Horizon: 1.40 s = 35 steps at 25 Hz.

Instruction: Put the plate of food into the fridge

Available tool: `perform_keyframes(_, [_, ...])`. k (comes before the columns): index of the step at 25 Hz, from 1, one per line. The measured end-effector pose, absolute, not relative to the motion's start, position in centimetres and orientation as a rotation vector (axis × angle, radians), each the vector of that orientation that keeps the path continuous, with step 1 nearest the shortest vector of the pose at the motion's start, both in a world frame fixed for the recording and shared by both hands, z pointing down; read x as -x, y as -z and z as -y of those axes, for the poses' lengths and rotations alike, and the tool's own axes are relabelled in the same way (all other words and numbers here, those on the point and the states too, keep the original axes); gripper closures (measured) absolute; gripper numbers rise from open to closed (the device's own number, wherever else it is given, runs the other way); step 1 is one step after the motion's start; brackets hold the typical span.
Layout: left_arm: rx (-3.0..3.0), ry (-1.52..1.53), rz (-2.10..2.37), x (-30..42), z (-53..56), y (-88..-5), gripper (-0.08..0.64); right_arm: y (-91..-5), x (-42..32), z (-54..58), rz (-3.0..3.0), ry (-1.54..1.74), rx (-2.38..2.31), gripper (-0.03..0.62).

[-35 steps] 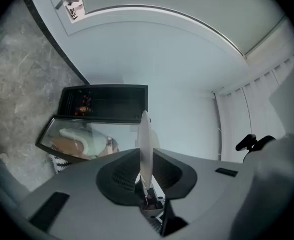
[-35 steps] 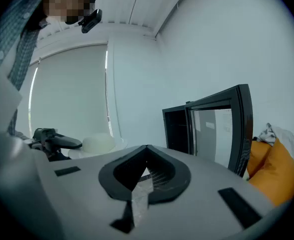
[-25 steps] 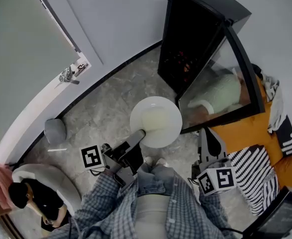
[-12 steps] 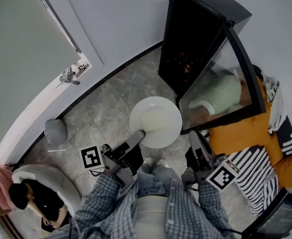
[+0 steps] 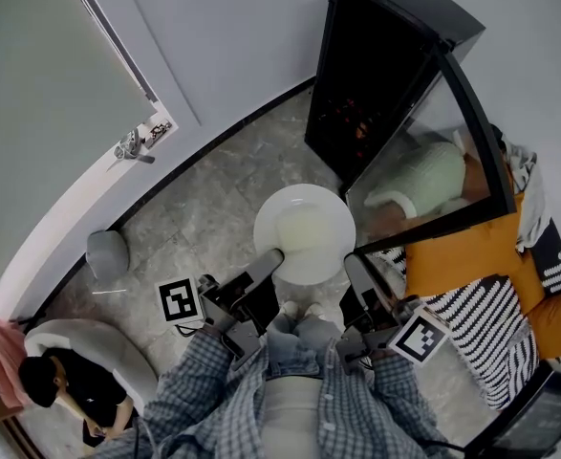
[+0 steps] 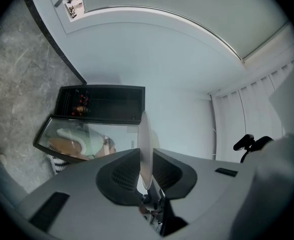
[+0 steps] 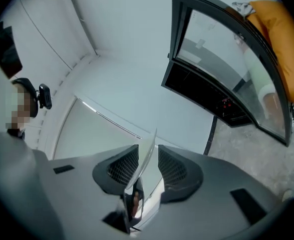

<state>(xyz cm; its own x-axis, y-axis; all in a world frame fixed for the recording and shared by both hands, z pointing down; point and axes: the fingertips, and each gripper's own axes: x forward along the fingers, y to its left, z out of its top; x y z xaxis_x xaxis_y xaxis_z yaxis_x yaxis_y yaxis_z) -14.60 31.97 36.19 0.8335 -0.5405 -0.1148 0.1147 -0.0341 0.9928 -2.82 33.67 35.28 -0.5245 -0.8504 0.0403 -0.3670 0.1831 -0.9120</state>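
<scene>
The right gripper (image 5: 355, 266) has swung in from the person's right side to the near right rim of the round white plate of pale food (image 5: 304, 229). The patterned marker cube (image 5: 415, 338) now sits closer to the body. Its jaws are opening. The right gripper view shows the thin plate edge standing between them with a gap on either side, so this gripper has not gripped yet.

The left gripper (image 5: 272, 256) is clenched on the near left rim, with the edge pinched between its pads, and carries the plate roughly level above the grey marbled floor (image 5: 199, 213).

The tall black fridge (image 5: 376, 55) stands ahead of the plate and slightly to the right, its dark opening facing the person. Its glass door (image 5: 433, 156) is swung out on the right, and the door's lower edge runs just beside the plate's right rim. I judge that the plate must travel forward, away from both grippers and left of the door. The right gripper is nearer the door.
</scene>
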Motion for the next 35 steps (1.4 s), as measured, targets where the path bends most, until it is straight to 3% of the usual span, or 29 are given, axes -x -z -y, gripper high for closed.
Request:
perform_keyframes(20, [-1.514,0.528,0.314,15.9,-32.3,-36.6,0.499,-35.7,5.8,-33.0,-2.034,1.291,1.146,0.489])
perform_keyframes(35, [-1.509,0.537,0.345,13.1,-23.5,-37.2,0.499,-36.5,3.0,-23.3,-2.129,1.305,1.09,0.491])
